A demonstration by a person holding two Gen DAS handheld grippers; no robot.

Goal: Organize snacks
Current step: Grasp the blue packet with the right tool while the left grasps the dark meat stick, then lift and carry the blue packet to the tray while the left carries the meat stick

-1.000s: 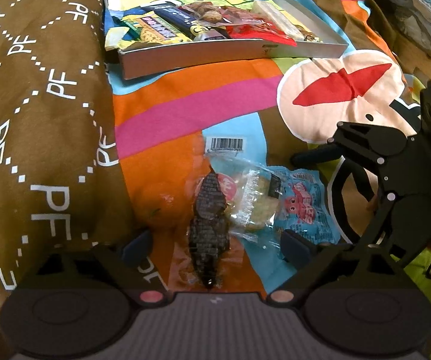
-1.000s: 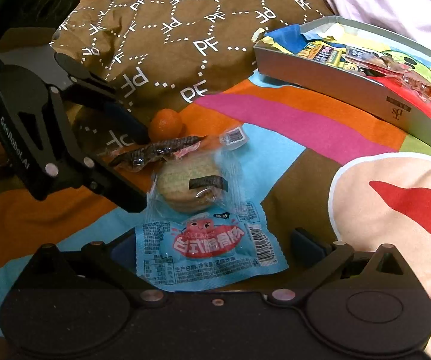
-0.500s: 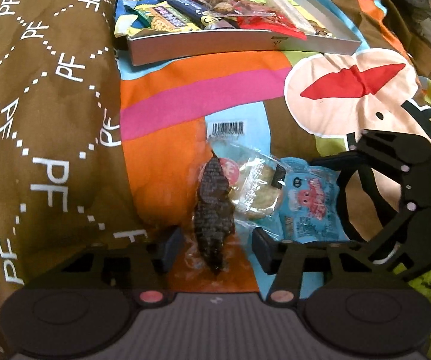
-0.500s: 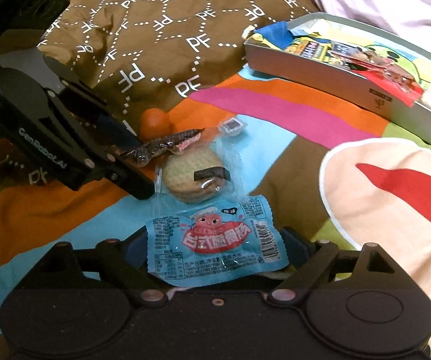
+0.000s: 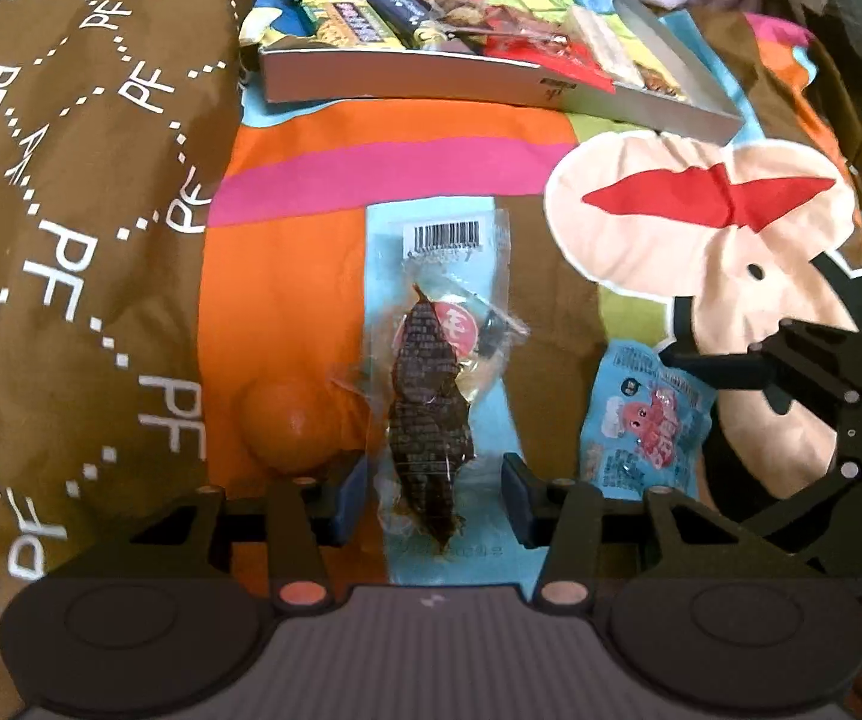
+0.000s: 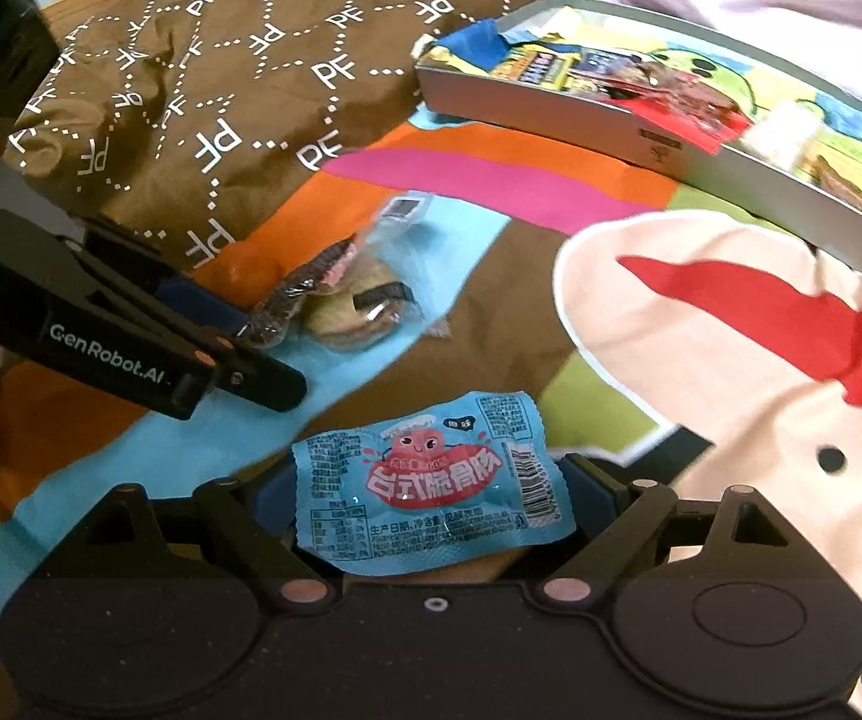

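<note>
Dark snack packet (image 5: 428,414) | long axis along left hand-held gripper (image 5: 431,495) fingers

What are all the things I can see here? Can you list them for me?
Snack tray: one, grey, at the far end of the bed, full of wrapped snacks.
Blue snack packet: one, light blue with red picture, between the right gripper's fingers.
Dark snack packet: one, brown in clear wrap, between the left gripper's fingers.
Biscuit packet: one, clear wrap, beside the dark packet.
Orange: one, left of the dark packet.
Blanket: one, many colours.
Brown cover: one, white letters.
Left gripper: black, open.
Right gripper: black, shut on the blue packet.
</note>
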